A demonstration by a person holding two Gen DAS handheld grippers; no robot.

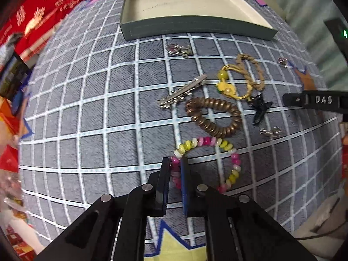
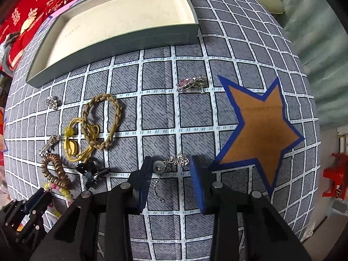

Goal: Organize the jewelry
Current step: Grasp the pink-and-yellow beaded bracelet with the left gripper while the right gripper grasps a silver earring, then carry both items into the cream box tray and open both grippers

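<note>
Left gripper (image 1: 175, 167) fingers apparently clamp beaded bracelet (image 1: 233, 165) (near edge); right gripper (image 2: 169, 169) fingers spread, straddling silver earring (image 2: 171, 163).

A: What covers the desk (image 1: 87, 113)?

B: Woven cloth, matt and slightly ribbed, printed with a white grid. The box (image 1: 195, 25) at the top of the frame looks like matt cardboard, grey-green outside with a smooth cream paper lining.

A: And the pieces at centre right?

B: The bead bracelet (image 1: 217, 145) is glossy, like glass or polished stone. The coil hair tie (image 1: 212, 117) is shiny brown plastic. The hair clip (image 1: 182, 91) is bright polished metal. The braided cord (image 1: 254, 71) is rough tan fibre.

A: The tongs?

B: The left tongs (image 1: 175, 184) are matt black plastic with ridged blue pads (image 1: 184, 187) and dull metal pins.
</note>
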